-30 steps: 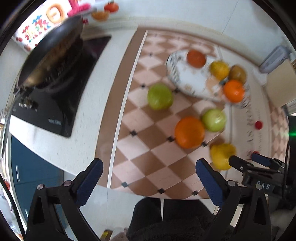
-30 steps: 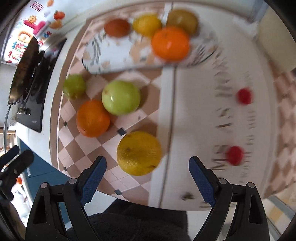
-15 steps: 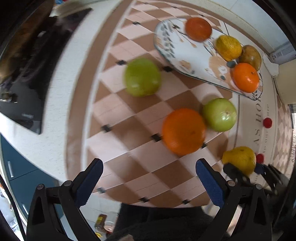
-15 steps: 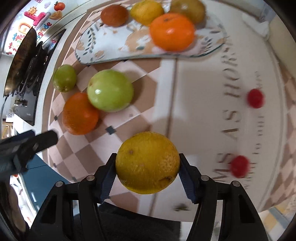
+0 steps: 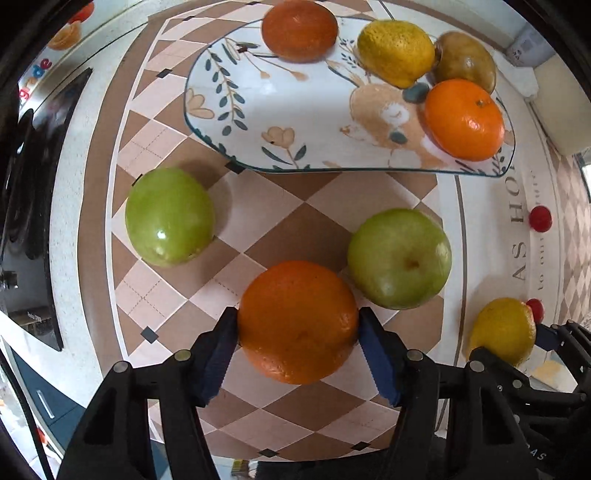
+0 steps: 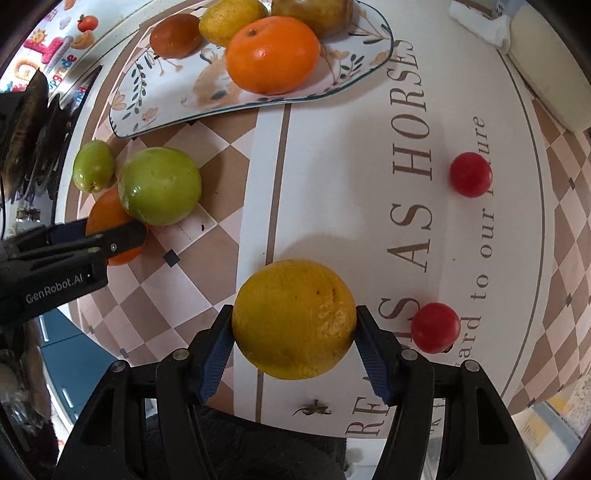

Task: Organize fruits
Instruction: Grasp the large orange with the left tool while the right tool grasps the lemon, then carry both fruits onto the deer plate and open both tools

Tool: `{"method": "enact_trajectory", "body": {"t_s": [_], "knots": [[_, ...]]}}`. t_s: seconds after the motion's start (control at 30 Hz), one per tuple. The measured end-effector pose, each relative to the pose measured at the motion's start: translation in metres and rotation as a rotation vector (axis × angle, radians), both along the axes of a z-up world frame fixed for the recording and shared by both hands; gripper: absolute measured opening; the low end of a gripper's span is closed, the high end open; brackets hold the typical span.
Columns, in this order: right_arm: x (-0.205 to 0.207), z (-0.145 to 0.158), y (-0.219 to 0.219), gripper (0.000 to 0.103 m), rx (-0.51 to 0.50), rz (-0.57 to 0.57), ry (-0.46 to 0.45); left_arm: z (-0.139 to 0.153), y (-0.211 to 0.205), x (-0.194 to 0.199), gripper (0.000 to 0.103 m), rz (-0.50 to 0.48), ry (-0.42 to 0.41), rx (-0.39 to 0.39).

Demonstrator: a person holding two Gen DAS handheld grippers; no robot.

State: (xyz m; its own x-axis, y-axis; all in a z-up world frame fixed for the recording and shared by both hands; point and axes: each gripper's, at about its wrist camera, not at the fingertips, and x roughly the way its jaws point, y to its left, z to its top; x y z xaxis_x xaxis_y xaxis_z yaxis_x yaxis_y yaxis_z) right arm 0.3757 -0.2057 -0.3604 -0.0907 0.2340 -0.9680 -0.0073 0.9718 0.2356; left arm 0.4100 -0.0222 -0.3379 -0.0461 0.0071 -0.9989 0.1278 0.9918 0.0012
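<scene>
My left gripper [image 5: 297,345] is shut on a large orange [image 5: 297,321] on the checkered mat; it also shows in the right wrist view [image 6: 107,229]. My right gripper [image 6: 293,341] is shut on a yellow citrus fruit [image 6: 293,317], seen at the right edge of the left wrist view [image 5: 502,330]. Two green apples [image 5: 170,216] [image 5: 399,258] lie on the mat. The patterned plate [image 5: 280,122] behind them holds a dark orange [image 5: 299,29], a yellow lemon [image 5: 395,51], a brown fruit [image 5: 465,64] and an orange mandarin [image 5: 463,118].
Two small red tomatoes [image 6: 470,173] [image 6: 435,326] lie on the lettered white part of the mat. A black stove [image 5: 33,206] with a pan sits at the left. The counter's front edge runs close below the grippers.
Both grippers moved forward and down. The left one closed on the large orange. The right one keeps its hold on the yellow citrus.
</scene>
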Motion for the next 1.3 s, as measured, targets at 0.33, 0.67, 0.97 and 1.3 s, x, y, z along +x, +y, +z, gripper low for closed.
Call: {"method": "enact_trajectory", "body": {"t_s": [0.33,0.67,0.97,1.3], "knots": [[0.006,0.002,0.013,0.067,-0.007,0.068,0.030,0.005,0.020,-0.041,0.062,0.058,0.014,-0.022],[0.014,0.045,0.010,0.066,0.076,0.013,-0.080,0.058,0.033,-0.029,0.062,0.104,-0.064,-0.122],[0.099,0.090,0.033,0.066,0.111,0.027,-0.219,0.109,0.039,0.060,0.062,0.105,-0.149,-0.156],[0.167,0.033,0.094,0.066,0.058,0.124,-0.145,0.046,0.051,0.145,0.062,0.179,0.023,-0.182]]}}
